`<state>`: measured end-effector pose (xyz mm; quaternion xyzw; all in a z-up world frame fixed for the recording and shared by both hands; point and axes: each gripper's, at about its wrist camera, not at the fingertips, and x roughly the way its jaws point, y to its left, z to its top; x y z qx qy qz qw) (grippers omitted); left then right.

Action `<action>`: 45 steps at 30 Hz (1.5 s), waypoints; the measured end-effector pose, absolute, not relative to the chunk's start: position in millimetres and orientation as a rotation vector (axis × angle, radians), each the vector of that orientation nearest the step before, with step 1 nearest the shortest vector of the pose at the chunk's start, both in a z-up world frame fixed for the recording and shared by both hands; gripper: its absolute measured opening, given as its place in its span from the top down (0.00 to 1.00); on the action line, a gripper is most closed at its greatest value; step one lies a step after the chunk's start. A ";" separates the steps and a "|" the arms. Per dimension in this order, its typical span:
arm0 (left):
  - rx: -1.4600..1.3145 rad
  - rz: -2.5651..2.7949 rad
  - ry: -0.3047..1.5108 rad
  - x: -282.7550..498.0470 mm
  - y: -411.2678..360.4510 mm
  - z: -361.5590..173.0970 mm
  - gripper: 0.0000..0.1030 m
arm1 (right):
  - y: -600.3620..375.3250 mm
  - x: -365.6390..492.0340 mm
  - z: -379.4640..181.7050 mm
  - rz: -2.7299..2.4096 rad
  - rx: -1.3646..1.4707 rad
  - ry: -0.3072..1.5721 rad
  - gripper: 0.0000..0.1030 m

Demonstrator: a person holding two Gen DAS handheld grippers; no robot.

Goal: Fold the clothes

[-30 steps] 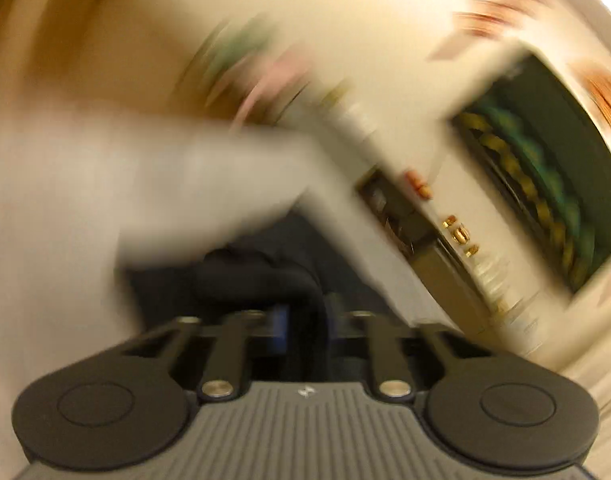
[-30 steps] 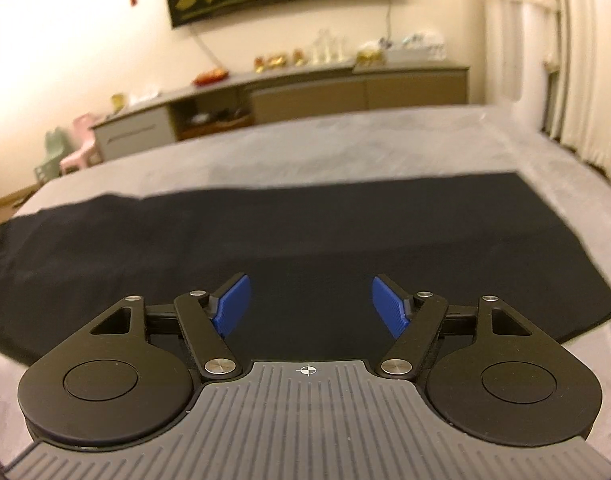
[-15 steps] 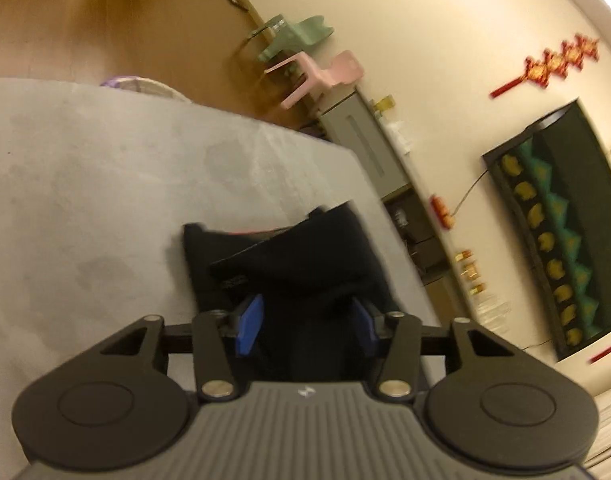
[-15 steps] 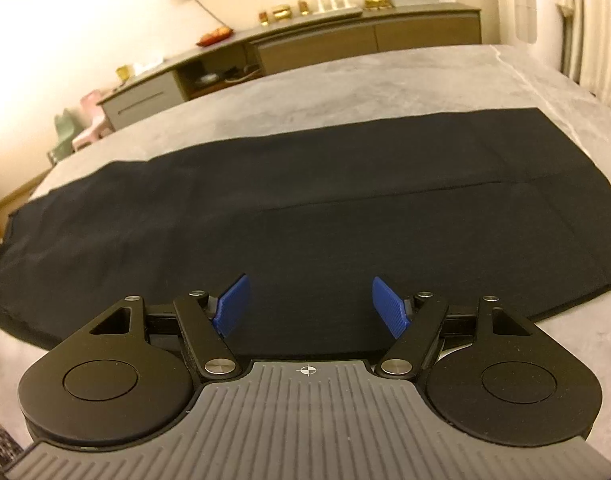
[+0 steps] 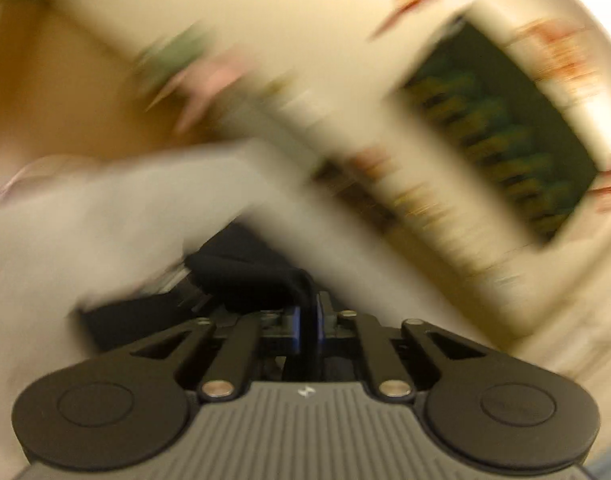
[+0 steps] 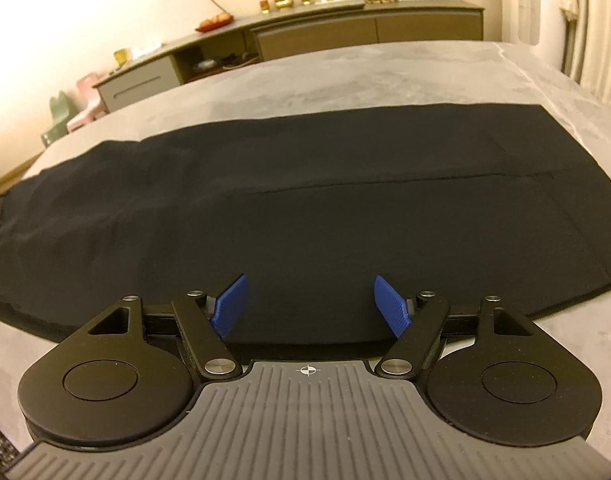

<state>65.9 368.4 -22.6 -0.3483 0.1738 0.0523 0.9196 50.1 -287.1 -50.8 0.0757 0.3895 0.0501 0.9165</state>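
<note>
A long black garment (image 6: pixel 305 200) lies flat across the grey padded surface (image 6: pixel 345 76), with a seam running along its length. My right gripper (image 6: pixel 309 304) hovers over the garment's near edge, open, with nothing between its blue pads. The left wrist view is smeared by motion. In it my left gripper (image 5: pixel 308 314) is closing its jaws, the blue pads nearly together with a bunched end of the black garment (image 5: pixel 249 272) pinched between them and lifted off the grey surface (image 5: pixel 85 220).
A long low sideboard (image 6: pixel 305 32) with small items on top stands against the far wall. Two small chairs (image 6: pixel 77 108) sit at the far left and curtains (image 6: pixel 585 20) hang at the right. A dark wall hanging (image 5: pixel 505 132) shows in the left wrist view.
Half a second ago the left jaws stood apart around the garment's end; now they have closed on it and the view has swung. The right gripper has tipped a little further down over the garment.
</note>
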 end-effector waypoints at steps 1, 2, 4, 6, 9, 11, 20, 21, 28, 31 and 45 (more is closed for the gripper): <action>-0.804 0.154 0.378 59.3 383.4 -35.9 0.92 | -287.8 50.5 -51.2 0.101 0.156 0.801 0.29; -0.924 0.238 0.431 54.5 402.7 -56.2 0.90 | -288.4 51.5 -51.0 0.100 0.162 0.803 0.29; -1.051 0.326 0.485 45.5 421.1 -79.1 0.90 | -289.3 54.1 -49.9 0.104 0.179 0.805 0.29; -1.030 0.350 0.488 40.0 421.4 -78.6 0.85 | -287.8 56.1 -48.0 0.120 0.197 0.802 0.29; -0.993 0.361 0.444 35.8 408.2 -67.8 0.65 | -280.7 56.2 -45.0 0.146 0.203 0.795 0.29; -0.983 0.330 0.439 42.9 398.3 -64.4 0.55 | -277.0 54.1 -43.9 0.162 0.189 0.791 0.29; -0.862 0.427 0.659 73.3 387.9 -82.3 0.98 | -309.1 53.4 -53.6 0.100 0.162 0.786 0.68; -0.861 0.434 0.654 69.7 387.5 -81.3 0.98 | -314.3 53.2 -54.0 0.085 0.161 0.786 0.75; -0.865 0.349 0.565 39.9 365.7 -55.0 0.85 | -329.8 47.9 -52.4 -0.060 0.068 0.781 0.54; -0.880 0.316 0.579 39.0 359.6 -58.0 0.60 | -314.5 38.4 -44.9 -0.004 0.022 0.734 0.44; -0.831 0.246 0.676 78.6 339.7 -78.0 0.99 | -279.8 38.3 -49.6 0.064 -0.079 0.749 0.30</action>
